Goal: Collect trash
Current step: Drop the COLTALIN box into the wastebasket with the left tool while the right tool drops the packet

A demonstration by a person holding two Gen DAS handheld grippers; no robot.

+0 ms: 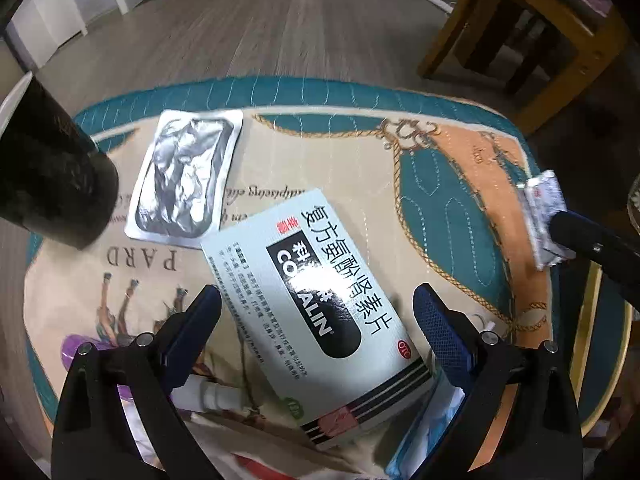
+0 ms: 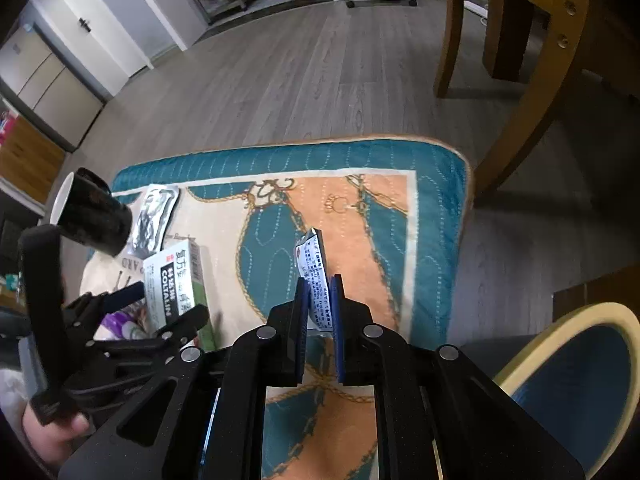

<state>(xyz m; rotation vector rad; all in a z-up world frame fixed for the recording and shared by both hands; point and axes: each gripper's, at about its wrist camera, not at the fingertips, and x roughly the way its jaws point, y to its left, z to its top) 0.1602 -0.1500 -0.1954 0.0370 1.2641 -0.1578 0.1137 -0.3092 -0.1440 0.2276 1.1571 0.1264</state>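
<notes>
A white and green medicine box (image 1: 320, 308) printed COLTALIN lies on a patterned mat (image 1: 452, 184). My left gripper (image 1: 316, 300) is open with a finger on each side of the box. An empty silver blister tray (image 1: 186, 178) lies beyond it. My right gripper (image 2: 320, 284) is shut on a small printed foil packet (image 2: 313, 264) and holds it above the mat; the packet also shows at the right of the left wrist view (image 1: 544, 216). The box (image 2: 176, 280) and the tray (image 2: 154, 216) show at the left of the right wrist view.
A black paper cup (image 1: 52, 172) lies on its side at the mat's left edge. A wooden table leg (image 2: 520, 92) stands beyond the mat. A blue bin with a cream rim (image 2: 576, 376) is at the right. Blue and white scraps (image 1: 432, 420) lie under the box.
</notes>
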